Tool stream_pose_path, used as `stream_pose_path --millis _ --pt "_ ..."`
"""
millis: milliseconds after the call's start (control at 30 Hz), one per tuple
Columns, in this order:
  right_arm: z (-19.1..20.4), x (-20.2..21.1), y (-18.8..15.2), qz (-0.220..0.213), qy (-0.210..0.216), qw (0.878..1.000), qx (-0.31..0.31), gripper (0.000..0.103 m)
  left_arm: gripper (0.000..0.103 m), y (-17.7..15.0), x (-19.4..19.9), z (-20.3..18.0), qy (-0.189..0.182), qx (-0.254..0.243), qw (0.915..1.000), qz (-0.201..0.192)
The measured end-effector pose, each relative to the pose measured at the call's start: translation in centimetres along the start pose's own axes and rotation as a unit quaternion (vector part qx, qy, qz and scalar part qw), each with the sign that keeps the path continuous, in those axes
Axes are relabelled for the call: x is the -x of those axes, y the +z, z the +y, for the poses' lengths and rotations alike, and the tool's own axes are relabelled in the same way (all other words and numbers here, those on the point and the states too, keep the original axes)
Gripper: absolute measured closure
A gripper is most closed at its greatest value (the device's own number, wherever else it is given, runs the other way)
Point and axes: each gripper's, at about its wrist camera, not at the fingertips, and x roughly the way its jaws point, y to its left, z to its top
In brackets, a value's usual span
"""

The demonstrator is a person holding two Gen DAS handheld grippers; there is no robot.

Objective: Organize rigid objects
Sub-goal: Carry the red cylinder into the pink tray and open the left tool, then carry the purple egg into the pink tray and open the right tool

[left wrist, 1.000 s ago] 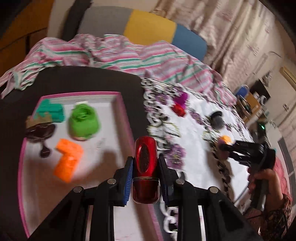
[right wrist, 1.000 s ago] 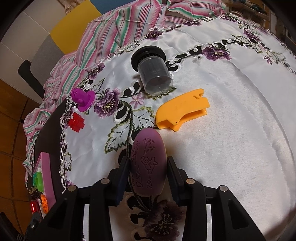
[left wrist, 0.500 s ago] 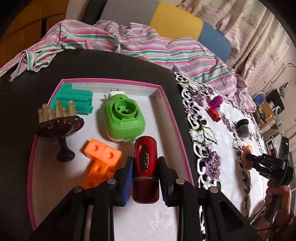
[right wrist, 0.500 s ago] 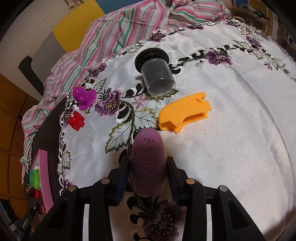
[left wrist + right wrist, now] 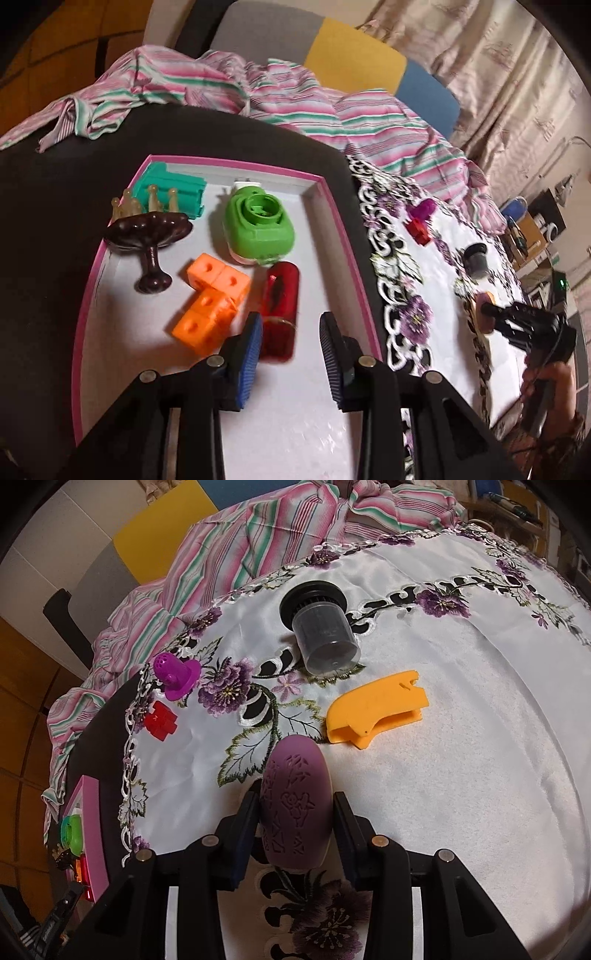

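Observation:
The red translucent capsule (image 5: 280, 295) lies on the white floor of the pink-rimmed tray (image 5: 332, 206), between the jaws of my left gripper (image 5: 290, 325). Those jaws are opening; a gap shows at the right pad and the capsule sits close by the left one. Beside it in the tray are orange cubes (image 5: 210, 302), a green round piece (image 5: 258, 229), a teal block (image 5: 173, 188) and a dark brown stand (image 5: 147, 229). Over the flowered cloth, my right gripper (image 5: 295, 805) is shut on a purple embossed oval (image 5: 295, 794).
On the cloth lie an orange-yellow clip (image 5: 376, 709), a black cylinder (image 5: 321, 635), a magenta cap (image 5: 177, 672) and a small red piece (image 5: 160, 720). Striped fabric (image 5: 258, 99) is heaped behind the table. The tray (image 5: 92, 812) sits at the right view's lower left.
My left gripper has moved over the tray and sunk; its jaws have parted and the red capsule now rests on the tray floor. The right gripper has kept still, holding the purple oval.

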Motion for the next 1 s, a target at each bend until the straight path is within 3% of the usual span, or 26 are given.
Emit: stream_pose_path --millis 400,600,767,1000 --pt "0.7 1.3 0.0 -0.028 0.045 0.999 0.003 0.063 0.071 -1.8 1.4 -0.7 -0.019 -0.017 0.9997 0.005" --pt "2.0 1.1 -0.2 -0.013 0.069 0.997 0.017 0.063 0.071 -2.4 1.9 -0.9 -0.012 -0.038 0.9991 0.009" --pt "7.1 -0.1 -2.6 0.036 0.101 0.992 0.061 0.063 0.071 -2.8 2.4 -0.5 -0.001 -0.048 0.9988 0.006" --pt "17.4 -1.8 -6.3 0.076 0.157 0.975 0.138 0.063 0.071 -3.3 3.0 0.3 0.005 -0.047 0.9988 0.007"
